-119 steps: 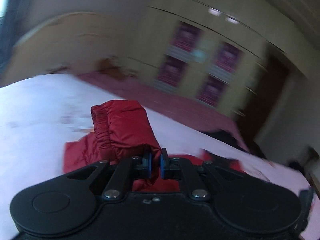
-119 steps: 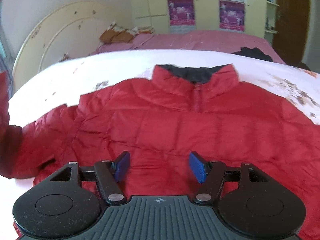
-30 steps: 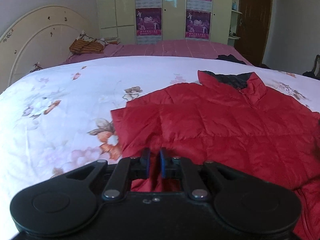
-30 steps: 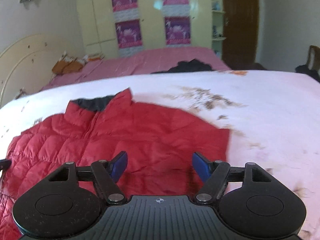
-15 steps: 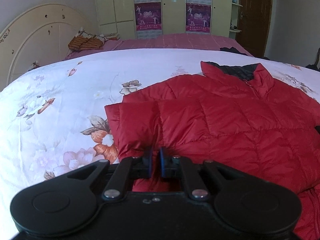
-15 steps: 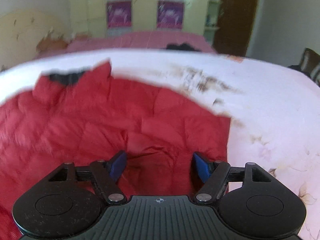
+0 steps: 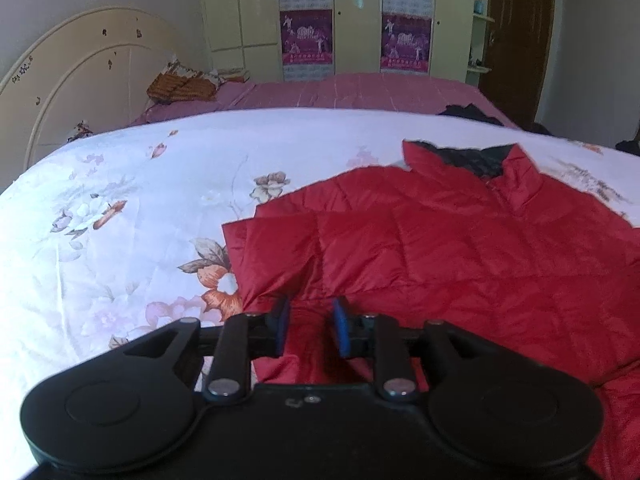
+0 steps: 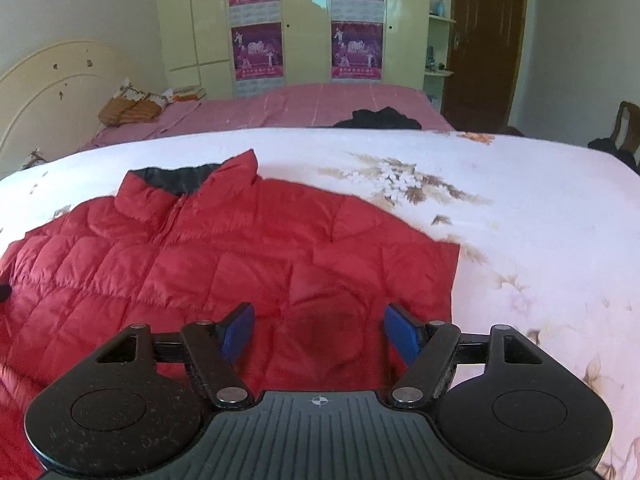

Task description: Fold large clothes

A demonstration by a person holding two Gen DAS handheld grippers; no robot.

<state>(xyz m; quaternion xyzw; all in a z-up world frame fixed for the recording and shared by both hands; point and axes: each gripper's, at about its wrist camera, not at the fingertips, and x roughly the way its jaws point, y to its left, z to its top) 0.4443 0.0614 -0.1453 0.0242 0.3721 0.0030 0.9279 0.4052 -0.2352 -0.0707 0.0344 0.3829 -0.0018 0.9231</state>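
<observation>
A red quilted puffer jacket (image 7: 460, 248) lies front up on a white floral bedspread (image 7: 120, 208), its dark-lined collar (image 7: 468, 158) at the far side. Both sleeves lie folded in over the body. My left gripper (image 7: 308, 326) hovers low over the folded left sleeve (image 7: 280, 248); its jaws stand a little apart with nothing held between them. The jacket also shows in the right wrist view (image 8: 240, 264). My right gripper (image 8: 320, 332) is wide open and empty just above the folded right sleeve (image 8: 380, 256).
A second bed with a pink cover (image 8: 304, 106) stands behind, with a dark garment (image 8: 380, 118) and an orange bundle (image 8: 132, 108) on it. A cream headboard (image 7: 72, 80) is at the left, wardrobes with posters (image 7: 356, 16) and a brown door (image 8: 480, 40) behind.
My left gripper has opened and let go of the left sleeve, which now lies on the jacket body. My right gripper has steadied over the right sleeve, still open.
</observation>
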